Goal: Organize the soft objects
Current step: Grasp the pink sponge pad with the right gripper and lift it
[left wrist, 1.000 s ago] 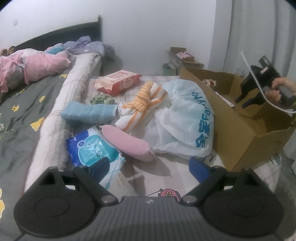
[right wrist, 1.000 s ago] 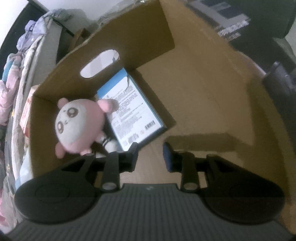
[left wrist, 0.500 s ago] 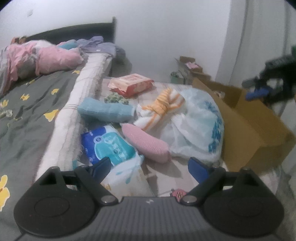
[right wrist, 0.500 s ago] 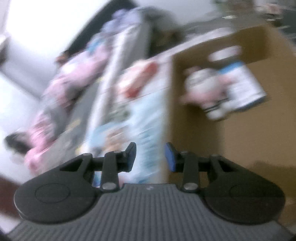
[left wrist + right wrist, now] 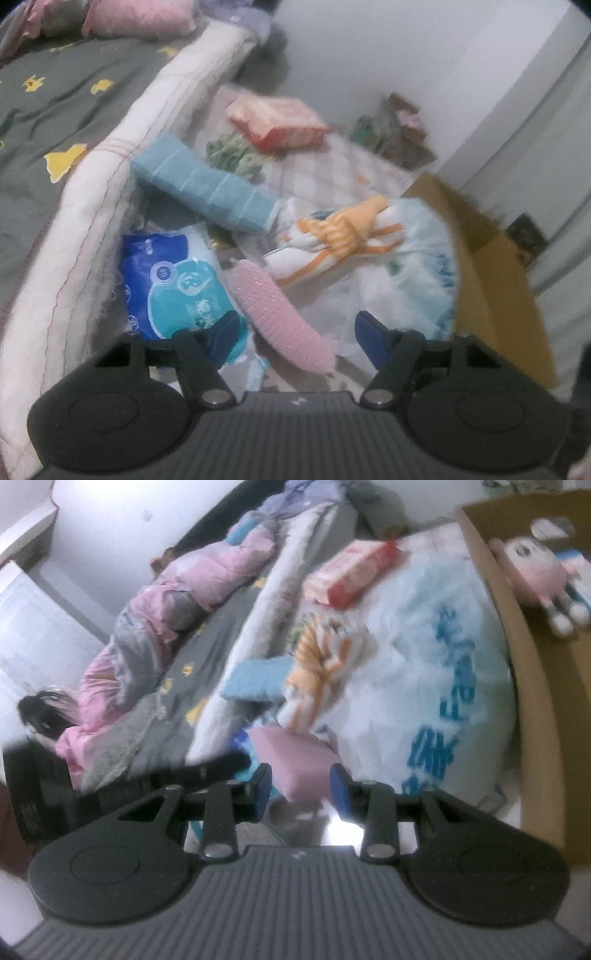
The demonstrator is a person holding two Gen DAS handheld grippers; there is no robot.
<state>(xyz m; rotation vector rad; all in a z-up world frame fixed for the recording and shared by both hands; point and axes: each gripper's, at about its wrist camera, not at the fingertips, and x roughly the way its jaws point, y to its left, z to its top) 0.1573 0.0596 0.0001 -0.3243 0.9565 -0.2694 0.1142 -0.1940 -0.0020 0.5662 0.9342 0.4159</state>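
Floor next to a bed (image 5: 44,96): grey cover with yellow shapes, white quilted edge (image 5: 92,206) along the side, white walls, a checked mat (image 5: 332,170) under the pile. Soft stuff lies heaped between the bed and a cardboard box (image 5: 495,280): pink textured roll (image 5: 280,314), blue rolled towel (image 5: 207,184), orange-striped cloth bundle (image 5: 343,232) on top of a white plastic bag with blue print (image 5: 436,672), blue tissue pack (image 5: 173,284), red-pink wipes pack (image 5: 277,118), a green knitted thing (image 5: 232,155). Left gripper (image 5: 293,338) hangs over the near end of the pink roll, jaws closing, roll between them, pads not pressing on it as far as the view shows. Right gripper (image 5: 301,788) jaws a narrow gap apart, nothing clamped; the roll's end sits beyond the tips in that view (contact not readable through the blur). Pink plush toy (image 5: 535,572) lies in the box on a flat blue-white pack (image 5: 576,568). Both views smeared; bag print unreadable, the box's right side cut off, small clutter by the far wall (image 5: 399,129) too blurred to name. Pink bedding (image 5: 177,602) is heaped on the bed; dark hair (image 5: 40,709) shows at its near end.
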